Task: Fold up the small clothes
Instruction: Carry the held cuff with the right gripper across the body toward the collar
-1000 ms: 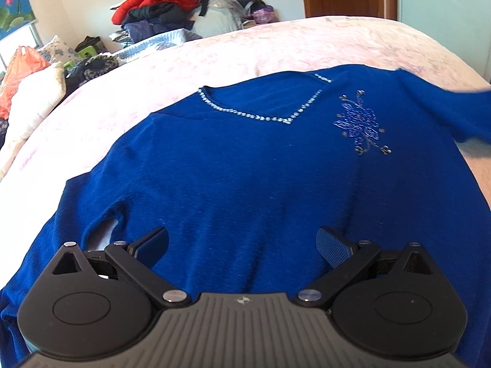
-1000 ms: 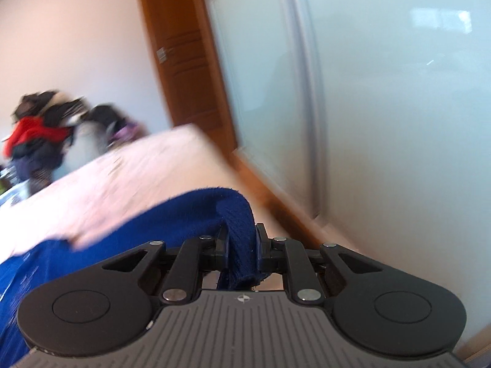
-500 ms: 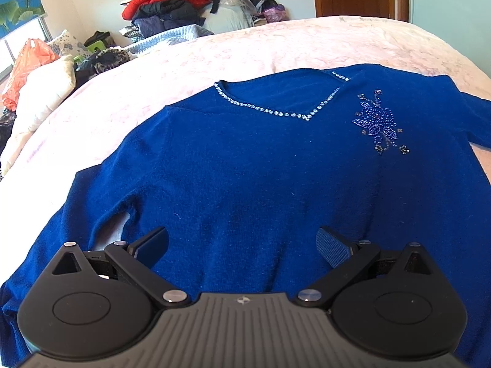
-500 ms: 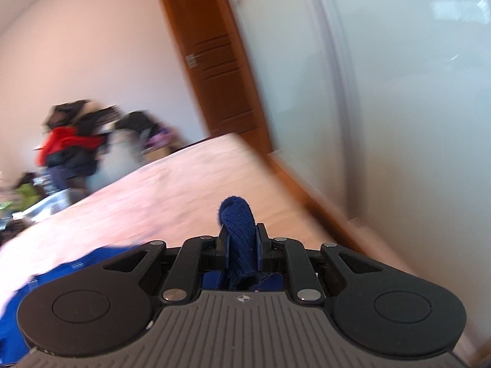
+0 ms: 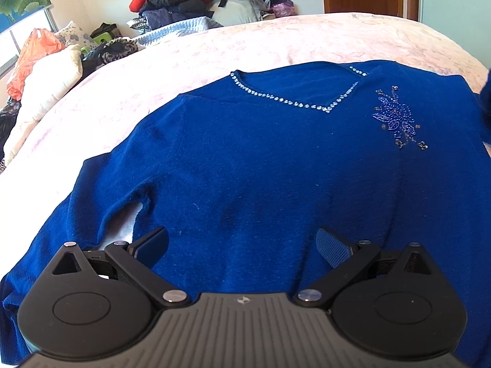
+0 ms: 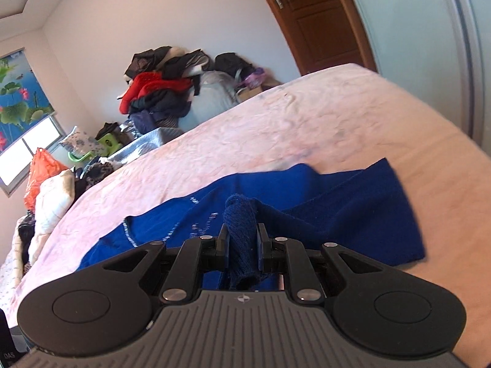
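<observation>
Pink bed (image 5: 214, 52) carries the blue sweater (image 5: 260, 168), whose sleeve (image 6: 241, 239) the right gripper (image 6: 242, 245) (jaws clamped) has swung inward to fold; left gripper (image 5: 242, 245) gapes idle.

A bedroom in a home. A wide bed (image 5: 214, 49) with a pale pink patterned cover fills most of both views. Past it, a heap of clothes (image 6: 159, 92) is piled against a plain white wall, a wooden door (image 6: 310, 21) stands in the corner, and a lotus-print blind (image 6: 18, 92) hangs over a window. Pillows or bedding, perhaps, lie at the left edge (image 5: 49, 82).
</observation>
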`<state>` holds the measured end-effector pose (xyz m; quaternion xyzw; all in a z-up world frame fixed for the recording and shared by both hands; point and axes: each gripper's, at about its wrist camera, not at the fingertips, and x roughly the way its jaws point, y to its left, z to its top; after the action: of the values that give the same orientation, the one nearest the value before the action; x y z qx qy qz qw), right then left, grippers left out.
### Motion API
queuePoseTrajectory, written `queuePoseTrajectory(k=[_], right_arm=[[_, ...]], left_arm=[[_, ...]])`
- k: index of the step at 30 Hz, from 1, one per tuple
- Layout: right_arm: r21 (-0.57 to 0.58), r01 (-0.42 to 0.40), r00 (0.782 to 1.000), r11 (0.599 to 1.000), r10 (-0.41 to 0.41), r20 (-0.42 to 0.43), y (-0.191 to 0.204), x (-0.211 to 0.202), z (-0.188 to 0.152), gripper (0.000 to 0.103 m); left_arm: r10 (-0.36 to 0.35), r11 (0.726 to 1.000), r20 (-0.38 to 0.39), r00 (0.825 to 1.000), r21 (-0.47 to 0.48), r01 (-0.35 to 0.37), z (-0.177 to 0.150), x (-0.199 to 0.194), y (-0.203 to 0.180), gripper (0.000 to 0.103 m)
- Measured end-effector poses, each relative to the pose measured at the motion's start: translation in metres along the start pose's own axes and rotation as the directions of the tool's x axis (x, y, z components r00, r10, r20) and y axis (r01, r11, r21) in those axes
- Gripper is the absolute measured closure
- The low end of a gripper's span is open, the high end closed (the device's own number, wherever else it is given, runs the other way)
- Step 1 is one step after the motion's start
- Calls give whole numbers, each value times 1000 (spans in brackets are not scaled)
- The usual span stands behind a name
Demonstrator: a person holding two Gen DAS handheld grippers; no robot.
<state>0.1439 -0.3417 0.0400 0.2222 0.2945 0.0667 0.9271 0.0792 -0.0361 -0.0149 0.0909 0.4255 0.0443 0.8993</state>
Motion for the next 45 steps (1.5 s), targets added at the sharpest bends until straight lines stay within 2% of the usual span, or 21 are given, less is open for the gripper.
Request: queuePoseTrajectory(k=[7,10,14,19,26,32,35,37,38,40,42,45], right_arm=[[-20,-48,994,999,50,99,47,-10,26,84],[-47,-98,990,994,102,92,76,4,31,84],[-90,-165,985,982,168,32,121,38,22,84],[-104,-241,968,965,232,-93,170,94,0,84],[-136,-283,944,949,251,-215,225,147,-38,83],[-146,-283,931,948,235,-278,244,175,-57,82],[-136,-289,917,948,234,-322,247,191,-64,74],[-110,-332,885,937,269,-380,248,199,-70,55],[-85,-361,866,929,300,-399,247,199,-71,38],[-35,-417,845,908,373,-383,242,191,-69,35],[-1,-424,850,906,398,-345,237,182,-61,35],[-5,-376,874,926,353,-334,230,183,-56,35]], left_arm=[[-8,1000,-7,1000,-28,7,-3,4,19,0],[-7,1000,-4,1000,-30,7,-6,3,28,0],[39,999,18,999,-34,-39,-9,0,42,0],[92,994,9,996,-59,-91,-13,2,65,0],[74,989,-41,996,-128,-79,-21,8,97,0],[81,987,-57,995,-134,-88,-25,14,104,0],[80,988,-61,995,-130,-87,-25,13,105,0],[81,988,-62,995,-126,-88,-26,13,104,0],[83,988,-62,995,-126,-90,-25,14,104,0],[90,986,-64,994,-132,-98,-25,14,107,0],[92,985,-74,993,-142,-102,-25,16,109,0],[91,983,-75,993,-152,-102,-26,15,112,0]])
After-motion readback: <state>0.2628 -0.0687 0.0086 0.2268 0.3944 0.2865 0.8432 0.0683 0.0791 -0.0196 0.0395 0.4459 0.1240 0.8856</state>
